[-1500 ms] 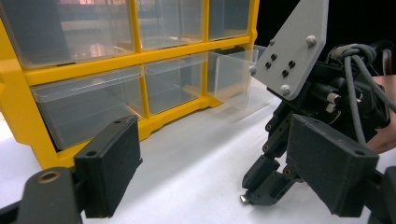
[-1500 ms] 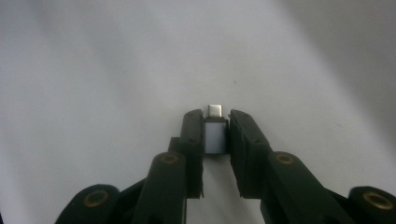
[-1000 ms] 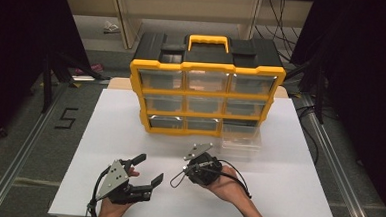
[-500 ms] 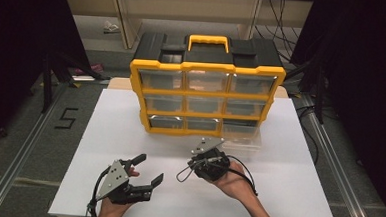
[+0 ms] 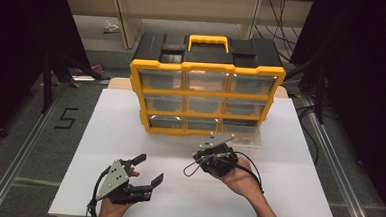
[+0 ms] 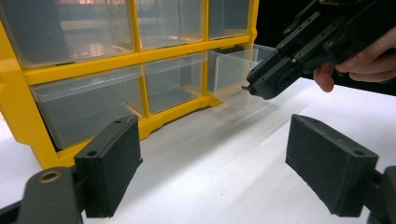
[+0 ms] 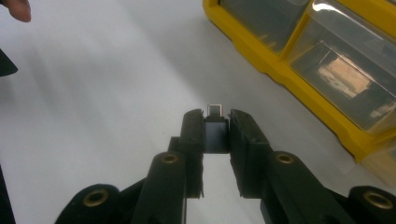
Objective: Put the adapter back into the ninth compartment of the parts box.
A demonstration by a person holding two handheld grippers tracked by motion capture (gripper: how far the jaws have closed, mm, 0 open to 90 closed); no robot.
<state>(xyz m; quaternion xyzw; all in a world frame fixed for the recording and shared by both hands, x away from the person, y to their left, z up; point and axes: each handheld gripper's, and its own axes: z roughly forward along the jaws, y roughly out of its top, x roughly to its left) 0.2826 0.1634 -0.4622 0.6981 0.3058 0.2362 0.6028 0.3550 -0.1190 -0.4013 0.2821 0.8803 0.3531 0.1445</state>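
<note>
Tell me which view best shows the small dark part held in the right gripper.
The right gripper view: the small dark block with a metal tip sits clamped between the jaws, close up. In the high view and left gripper view, the right gripper hides it.

A white surface stands on grey floor marked "5", pale shelving behind, darkness at both sides.

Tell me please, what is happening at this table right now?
A person works at a white table with a gripper in each hand. The right gripper has its fingers shut on a small dark block with a metal tip, and is held near the pulled-out clear drawer at the bottom row of the yellow organizer. The left gripper hangs open over the table, holding nothing.
</note>
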